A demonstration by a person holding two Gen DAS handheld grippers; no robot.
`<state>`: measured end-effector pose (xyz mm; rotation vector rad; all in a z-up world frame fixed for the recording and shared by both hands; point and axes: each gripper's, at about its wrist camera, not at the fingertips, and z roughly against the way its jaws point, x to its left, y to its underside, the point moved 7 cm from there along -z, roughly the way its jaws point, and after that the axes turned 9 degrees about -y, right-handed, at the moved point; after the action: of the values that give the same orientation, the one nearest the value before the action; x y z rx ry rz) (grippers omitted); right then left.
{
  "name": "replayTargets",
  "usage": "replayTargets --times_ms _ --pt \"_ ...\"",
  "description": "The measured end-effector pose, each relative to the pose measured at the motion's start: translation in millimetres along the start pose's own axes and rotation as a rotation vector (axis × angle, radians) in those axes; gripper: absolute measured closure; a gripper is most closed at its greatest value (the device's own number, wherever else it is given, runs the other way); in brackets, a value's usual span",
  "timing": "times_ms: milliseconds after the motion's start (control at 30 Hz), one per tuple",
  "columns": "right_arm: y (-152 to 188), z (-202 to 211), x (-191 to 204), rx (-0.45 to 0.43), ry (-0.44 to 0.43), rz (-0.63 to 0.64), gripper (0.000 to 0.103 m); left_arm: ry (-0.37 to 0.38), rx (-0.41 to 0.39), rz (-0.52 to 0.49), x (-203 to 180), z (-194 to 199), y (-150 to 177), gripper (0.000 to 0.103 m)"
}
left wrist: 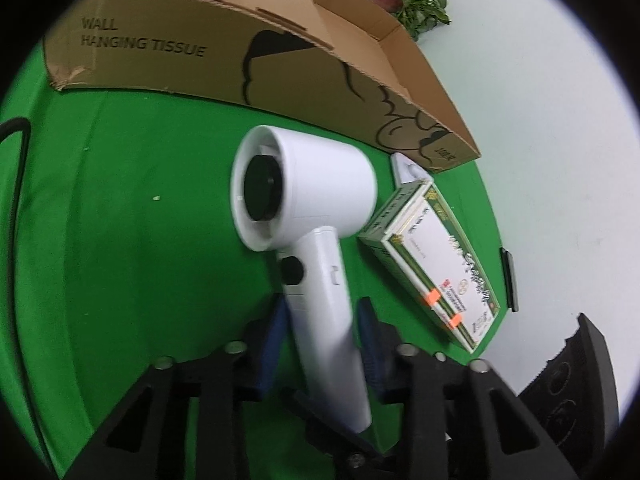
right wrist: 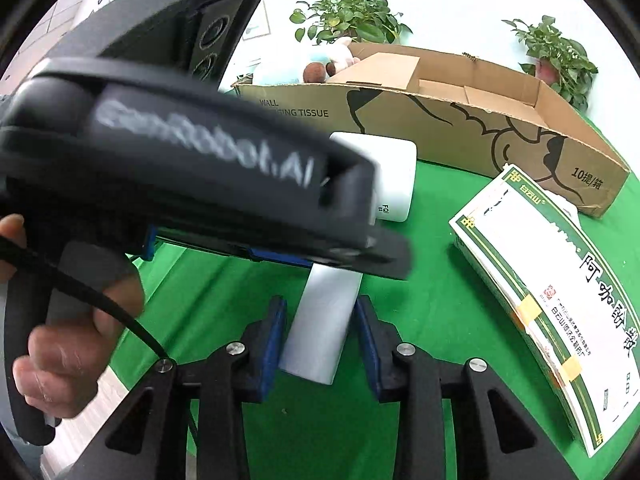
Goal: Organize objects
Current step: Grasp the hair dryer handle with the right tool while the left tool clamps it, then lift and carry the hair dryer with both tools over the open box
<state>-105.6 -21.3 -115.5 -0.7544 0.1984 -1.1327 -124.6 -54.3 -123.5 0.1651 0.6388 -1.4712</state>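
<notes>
Both grippers tilt downward over the green table point(left wrist: 120, 200); left gripper point(left wrist: 322, 320) and right gripper point(right wrist: 320, 332) each pinch the white hair dryer point(left wrist: 304, 188) handle at lower centre.

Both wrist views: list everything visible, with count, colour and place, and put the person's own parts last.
hair dryer: one, white with black grille, lying on the cloth, handle between both grippers' pads
medicine boxes: a taped bundle, green and white, lying right of the dryer
cardboard box: one, brown, open-topped, behind the dryer
plush toy: one, pink and pale blue with brown, at the box's far left end
potted plants: two, green, behind the box
small white item: one, between box and bundle; cannot identify
green cloth: one, covering the table
left gripper: black with blue pads, shut on the handle
right gripper: same, shut on the handle's end
hand: one, holding the left gripper's grip
</notes>
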Motion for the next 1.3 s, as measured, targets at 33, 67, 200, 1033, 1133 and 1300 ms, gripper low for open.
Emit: replayTargets --times_ms 33,67,200,1033,1133,1300 --pt "0.1 0.2 0.1 -0.002 0.002 0.001 0.070 0.006 0.000 0.003 1.2 -1.0 0.3 0.071" --pt "0.2 0.4 0.4 -0.004 0.006 0.004 0.070 0.004 -0.001 0.002 1.1 -1.1 0.8 0.071" --pt "0.4 2.1 2.3 -0.009 0.025 0.021 0.071 -0.004 -0.003 0.001 -2.0 -2.0 2.7 0.071" --pt "-62.0 98.3 11.0 -0.255 0.116 0.047 0.074 -0.062 -0.187 -0.180 -78.4 74.1 -22.6 0.072" --pt "-77.6 110.9 13.0 -0.288 0.133 0.043 0.074 -0.067 -0.215 -0.217 -89.4 86.9 -36.7 0.072" --pt "-105.1 126.9 9.4 -0.323 0.167 0.044 0.074 -0.066 -0.243 -0.266 -109.2 100.6 -59.6 0.072"
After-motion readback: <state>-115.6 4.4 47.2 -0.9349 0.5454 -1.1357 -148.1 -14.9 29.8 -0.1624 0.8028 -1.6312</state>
